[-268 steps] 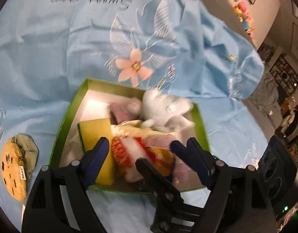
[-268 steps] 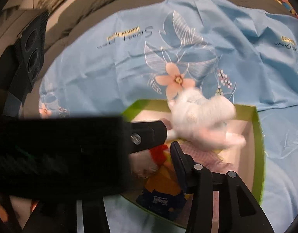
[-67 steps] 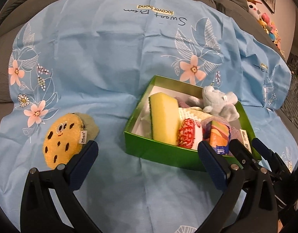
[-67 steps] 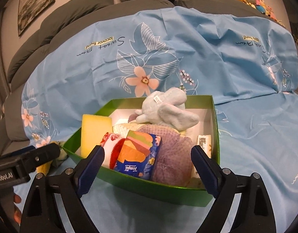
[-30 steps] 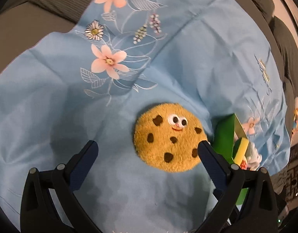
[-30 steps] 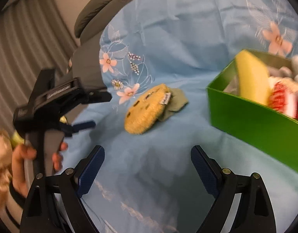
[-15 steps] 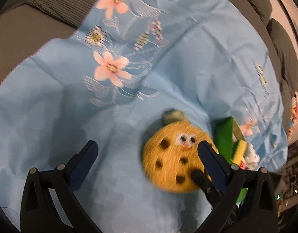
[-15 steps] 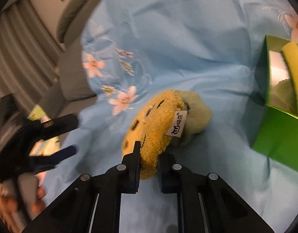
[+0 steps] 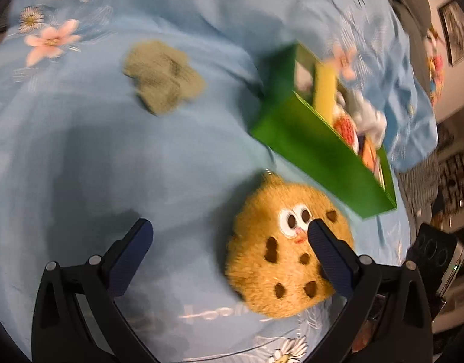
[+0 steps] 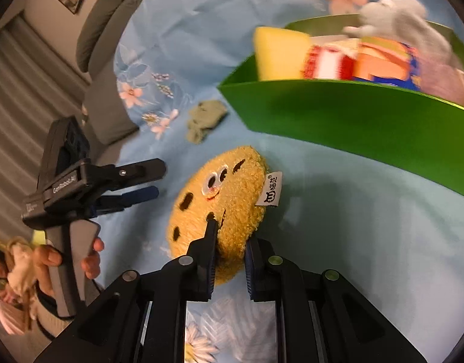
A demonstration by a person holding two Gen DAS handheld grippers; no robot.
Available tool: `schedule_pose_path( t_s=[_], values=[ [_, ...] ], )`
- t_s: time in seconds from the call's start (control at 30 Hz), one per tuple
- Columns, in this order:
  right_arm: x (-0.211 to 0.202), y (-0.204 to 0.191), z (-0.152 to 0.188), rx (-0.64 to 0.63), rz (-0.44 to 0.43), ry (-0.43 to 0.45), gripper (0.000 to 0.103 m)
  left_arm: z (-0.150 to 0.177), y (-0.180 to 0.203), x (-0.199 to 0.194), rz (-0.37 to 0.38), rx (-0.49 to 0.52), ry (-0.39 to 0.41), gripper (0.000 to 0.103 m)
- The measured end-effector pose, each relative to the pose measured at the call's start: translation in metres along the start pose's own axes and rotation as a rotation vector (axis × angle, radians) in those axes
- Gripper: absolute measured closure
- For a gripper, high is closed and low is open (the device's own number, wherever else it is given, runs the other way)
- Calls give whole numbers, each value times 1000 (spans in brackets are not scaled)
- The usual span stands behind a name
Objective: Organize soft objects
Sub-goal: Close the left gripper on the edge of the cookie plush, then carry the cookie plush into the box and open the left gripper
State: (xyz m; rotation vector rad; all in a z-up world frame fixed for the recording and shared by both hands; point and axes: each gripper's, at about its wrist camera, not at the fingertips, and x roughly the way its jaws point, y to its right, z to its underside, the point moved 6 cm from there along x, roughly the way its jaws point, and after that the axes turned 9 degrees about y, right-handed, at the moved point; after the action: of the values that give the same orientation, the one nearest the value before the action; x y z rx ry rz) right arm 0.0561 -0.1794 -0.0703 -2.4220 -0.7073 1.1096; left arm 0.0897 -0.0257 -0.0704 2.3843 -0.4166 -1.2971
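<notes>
One cookie plush (image 10: pixel 222 199) sits low centre in the right wrist view, its lower edge pinched between the right gripper (image 10: pixel 228 260) pads, though the jaws are easing open slightly. Green box (image 10: pixel 352 121), packed with soft items, stands just beyond at upper right. Olive cloth scrap (image 10: pixel 204 118) lies apart on the blue sheet (image 10: pixel 368 242). Left gripper (image 9: pixel 228 239) jaws spread wide, holding nothing; a hand (image 10: pixel 89 257) grips its handle at left.
</notes>
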Motion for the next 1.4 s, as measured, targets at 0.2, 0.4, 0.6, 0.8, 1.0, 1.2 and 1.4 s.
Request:
schedule_pose_path(
  t_s=[0.2,0.4,0.6,0.8,1.0,1.2,1.4],
  values=[
    [-9,25,1,-38,140,42,47,16,25,22,-19,82,-36,1],
    [-1,23,2,-50,62,23,47,20,32,23,-32,102,-23,18],
    [9,13,10,-108,52,-6,70,28,32,18,-21,115,-21,58],
    [3,4,14,-132,43,16,83,33,40,7,15,110,-5,69],
    [-23,-14,1,-186,28,126,84,21,68,-24,44,190,110,70],
    [-60,-19,-31,-212,44,269,84,-7,112,-32,82,274,206,70],
    [-88,6,-85,-156,92,392,83,-54,163,0,113,322,234,69]
  ],
)
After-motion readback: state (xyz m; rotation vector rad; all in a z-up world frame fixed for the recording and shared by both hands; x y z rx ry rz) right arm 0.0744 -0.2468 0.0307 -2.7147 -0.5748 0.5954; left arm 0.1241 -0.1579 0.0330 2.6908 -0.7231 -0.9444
